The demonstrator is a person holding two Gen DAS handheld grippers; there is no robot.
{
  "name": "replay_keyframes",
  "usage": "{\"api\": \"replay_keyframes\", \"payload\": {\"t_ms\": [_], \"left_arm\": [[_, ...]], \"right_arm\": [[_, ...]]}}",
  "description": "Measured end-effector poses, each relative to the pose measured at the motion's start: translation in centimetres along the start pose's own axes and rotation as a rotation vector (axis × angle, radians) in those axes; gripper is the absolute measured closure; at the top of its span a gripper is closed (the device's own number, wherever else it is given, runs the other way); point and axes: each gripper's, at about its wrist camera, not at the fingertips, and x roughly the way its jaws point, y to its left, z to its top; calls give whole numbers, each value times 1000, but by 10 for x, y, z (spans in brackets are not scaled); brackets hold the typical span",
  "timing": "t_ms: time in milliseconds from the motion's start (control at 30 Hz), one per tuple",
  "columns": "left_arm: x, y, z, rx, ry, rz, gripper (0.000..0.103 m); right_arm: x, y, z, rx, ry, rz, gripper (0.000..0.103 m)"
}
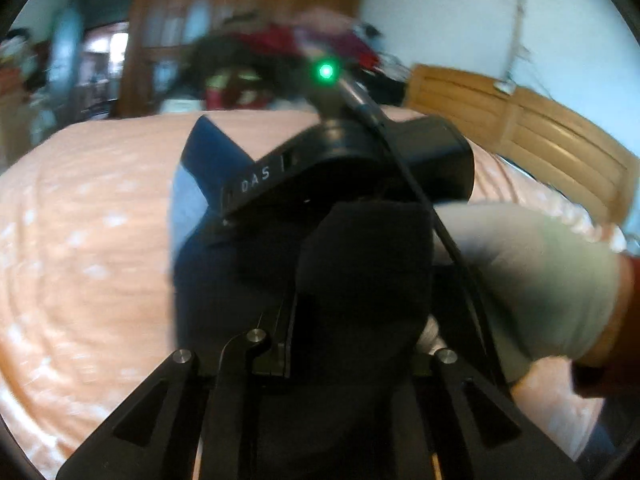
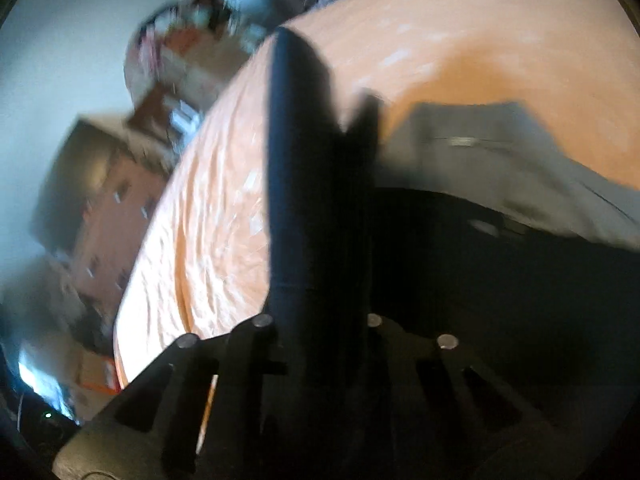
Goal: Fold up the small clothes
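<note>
Left wrist: left claw [image 1: 360,264] pinching dark garment [image 1: 224,288], held above peach bed [image 1: 80,240]; right claw [image 1: 344,156] close ahead, gloved hand [image 1: 532,276] behind.

Right wrist: right claw [image 2: 320,184] pressed together on dark cloth, grey fabric [image 2: 500,152] beside.

Judgement: mid-fold carry; next, lay edge flat on bed.

Blurred clothes pile [image 1: 304,56], perhaps laundry.

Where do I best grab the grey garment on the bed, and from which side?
Probably the grey garment's upper-left corner, coming in over the bare peach sheet. Its edges meet there, lying flat and clear of the dark cloth.
</note>
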Motion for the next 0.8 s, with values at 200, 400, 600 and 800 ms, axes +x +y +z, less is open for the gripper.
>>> {"api": "replay_keyframes", "payload": {"t_ms": [200, 400, 600, 800], "left_arm": [[42, -92, 3, 88, 124, -215, 88], [93, -155, 3, 143, 228, -283, 82], [135, -182, -5, 169, 325, -282, 74], [131, -190, -18, 189, 372, -261, 69]], "right_arm": [[-95, -97, -50, 186, -139, 50, 94], [-126, -178, -77, 346, -156, 108, 94], [-126, -206, -83, 380, -131, 129, 94], [-129, -219, -90, 427, -56, 190, 79]]}}
